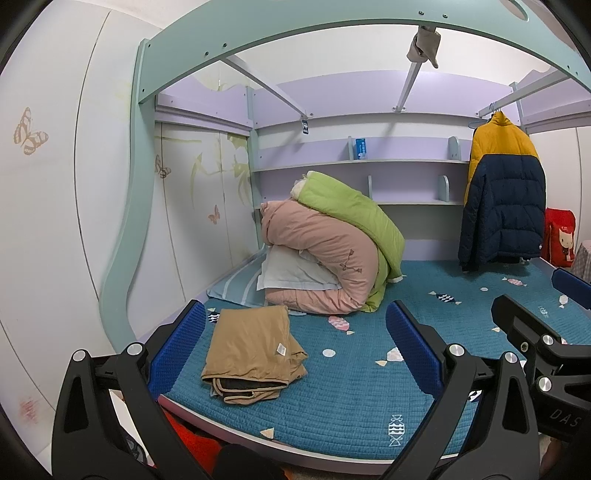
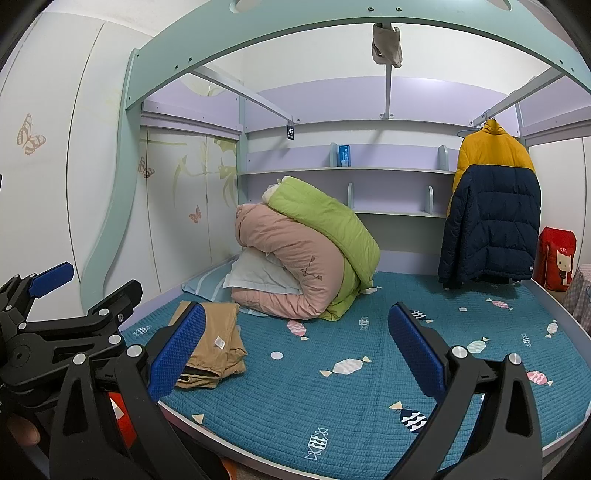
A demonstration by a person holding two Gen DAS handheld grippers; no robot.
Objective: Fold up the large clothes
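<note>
A tan garment [image 1: 251, 350], folded into a flat stack, lies on the teal quilted bed [image 1: 351, 387] near its front left corner; it also shows in the right wrist view [image 2: 214, 343]. A yellow and navy puffer jacket [image 1: 502, 192] hangs on a rail at the back right and also shows in the right wrist view [image 2: 491, 210]. My left gripper [image 1: 295, 339] is open and empty, held back from the bed's front edge, with the tan garment between its fingers in view. My right gripper [image 2: 295, 343] is open and empty beside it, to the right.
Rolled pink and green quilts [image 1: 332, 251] with a pillow sit at the bed's back left. Shelves [image 1: 354, 162] line the back wall. A red bag [image 1: 559, 236] stands at the far right. The bunk frame [image 1: 332, 33] arches overhead. A wardrobe wall [image 1: 55, 184] is at left.
</note>
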